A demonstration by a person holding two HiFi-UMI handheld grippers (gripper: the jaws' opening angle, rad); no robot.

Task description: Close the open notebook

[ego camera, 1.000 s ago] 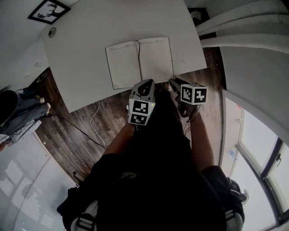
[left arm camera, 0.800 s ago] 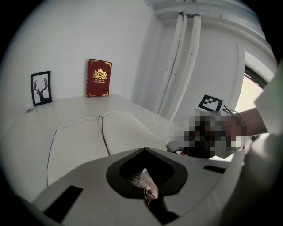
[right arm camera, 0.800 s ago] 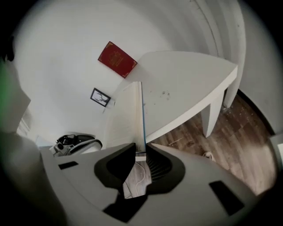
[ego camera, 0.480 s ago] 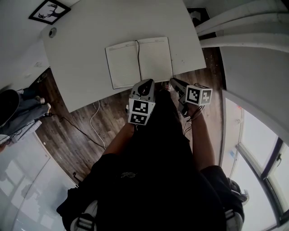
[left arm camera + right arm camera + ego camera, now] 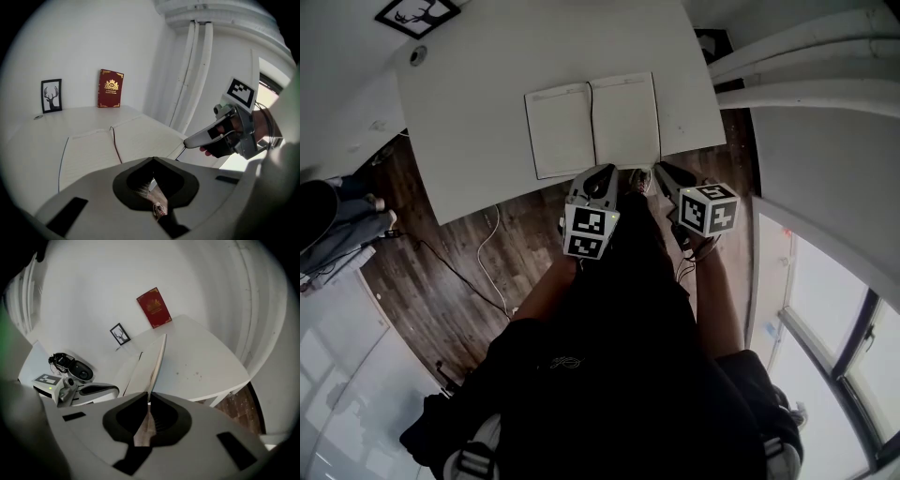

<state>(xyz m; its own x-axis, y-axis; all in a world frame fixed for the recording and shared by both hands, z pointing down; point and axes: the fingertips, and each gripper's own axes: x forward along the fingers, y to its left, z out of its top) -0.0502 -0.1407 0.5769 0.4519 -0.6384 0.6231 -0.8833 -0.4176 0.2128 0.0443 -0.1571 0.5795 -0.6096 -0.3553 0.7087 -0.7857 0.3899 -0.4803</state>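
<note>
light: bright daylight from the window (image 5: 825, 337)
edges: heavy fisheye, dark corners
focus: right gripper view kinda soft

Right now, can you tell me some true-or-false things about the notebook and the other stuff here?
1. The notebook lies on a white table. True.
2. The right gripper holds nothing. False: its jaws have just been closing and now pinch the notebook's right-hand edge.
3. A red book stands against the wall. True.
4. The deer picture lies on the floor. False: it stands upright at the back of the table, by the wall.
</note>
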